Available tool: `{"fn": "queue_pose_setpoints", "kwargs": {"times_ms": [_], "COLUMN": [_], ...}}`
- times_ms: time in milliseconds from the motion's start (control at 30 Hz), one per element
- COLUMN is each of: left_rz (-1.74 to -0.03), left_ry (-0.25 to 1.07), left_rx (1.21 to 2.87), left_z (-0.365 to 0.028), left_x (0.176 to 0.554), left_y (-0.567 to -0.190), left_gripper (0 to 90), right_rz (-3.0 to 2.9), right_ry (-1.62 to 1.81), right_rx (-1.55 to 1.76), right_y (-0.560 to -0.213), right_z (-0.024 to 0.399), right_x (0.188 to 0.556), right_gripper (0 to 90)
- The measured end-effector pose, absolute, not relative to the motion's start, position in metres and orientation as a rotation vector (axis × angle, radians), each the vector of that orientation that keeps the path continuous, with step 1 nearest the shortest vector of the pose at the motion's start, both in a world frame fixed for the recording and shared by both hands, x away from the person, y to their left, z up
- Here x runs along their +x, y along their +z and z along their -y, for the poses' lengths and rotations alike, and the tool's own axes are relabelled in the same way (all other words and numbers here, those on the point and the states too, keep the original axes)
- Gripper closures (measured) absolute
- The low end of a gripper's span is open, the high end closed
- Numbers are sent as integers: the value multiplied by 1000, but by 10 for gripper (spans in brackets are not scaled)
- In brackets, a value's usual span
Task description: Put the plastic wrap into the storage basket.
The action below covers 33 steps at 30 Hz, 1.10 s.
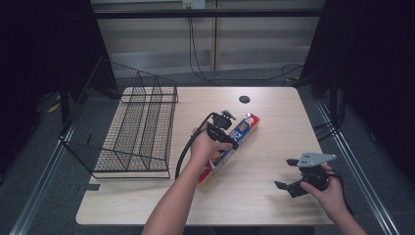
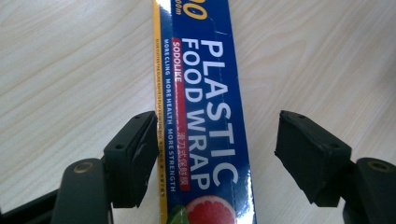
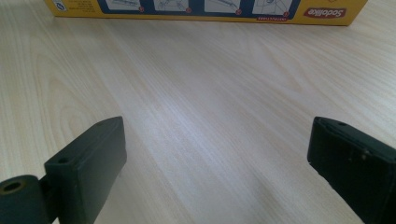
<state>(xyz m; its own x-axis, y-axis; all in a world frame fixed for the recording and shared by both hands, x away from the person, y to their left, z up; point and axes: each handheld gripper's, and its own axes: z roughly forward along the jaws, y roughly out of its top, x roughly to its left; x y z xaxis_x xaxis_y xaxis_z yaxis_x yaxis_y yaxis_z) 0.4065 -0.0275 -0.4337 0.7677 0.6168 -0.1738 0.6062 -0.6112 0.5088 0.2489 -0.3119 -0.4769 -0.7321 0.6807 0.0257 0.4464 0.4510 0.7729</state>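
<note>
A long blue and yellow box of plastic food wrap (image 1: 243, 128) lies slantwise in the middle of the wooden table (image 1: 279, 112). My left gripper (image 1: 225, 138) comes down over its middle. In the left gripper view the box (image 2: 205, 116) runs between the jaws of the left gripper (image 2: 217, 128): the left pad (image 2: 137, 154) sits at its yellow edge, while the right pad (image 2: 308, 154) stands clear of it. My right gripper (image 1: 287, 174) hovers low near the table's front right, open, with bare wood between the jaws of the right gripper (image 3: 217, 130). The box's yellow side (image 3: 201, 10) lies farther off.
A black wire rack (image 1: 142, 127) stands on the left side of the table, partly over its left edge. A dark round cable hole (image 1: 244, 99) is at the back middle. Cables run along the floor behind the table.
</note>
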Motion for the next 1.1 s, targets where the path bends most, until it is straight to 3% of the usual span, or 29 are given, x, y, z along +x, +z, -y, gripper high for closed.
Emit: {"fn": "queue_pose_setpoints", "kwargs": {"times_ms": [300,500,800,1100], "left_rz": [-928,-944,-1037,-1117], "left_ry": [22,61,43,-97], "left_rx": [2480,2513,2575,2591], "left_z": [36,38,46,42], "left_x": [410,412,413,413], "left_y": [-446,-446,-441,-430], "left_gripper": [282,384,427,443], "right_rz": [-2418,-2418,-2421,-2416], "right_ry": [1152,1151,1146,1148], "right_rx": [964,962,957,959], "right_y": [-477,-477,-477,-477], "right_z": [312,312,312,313], "right_x": [249,249,249,249], "right_gripper": [45,45,45,45]}}
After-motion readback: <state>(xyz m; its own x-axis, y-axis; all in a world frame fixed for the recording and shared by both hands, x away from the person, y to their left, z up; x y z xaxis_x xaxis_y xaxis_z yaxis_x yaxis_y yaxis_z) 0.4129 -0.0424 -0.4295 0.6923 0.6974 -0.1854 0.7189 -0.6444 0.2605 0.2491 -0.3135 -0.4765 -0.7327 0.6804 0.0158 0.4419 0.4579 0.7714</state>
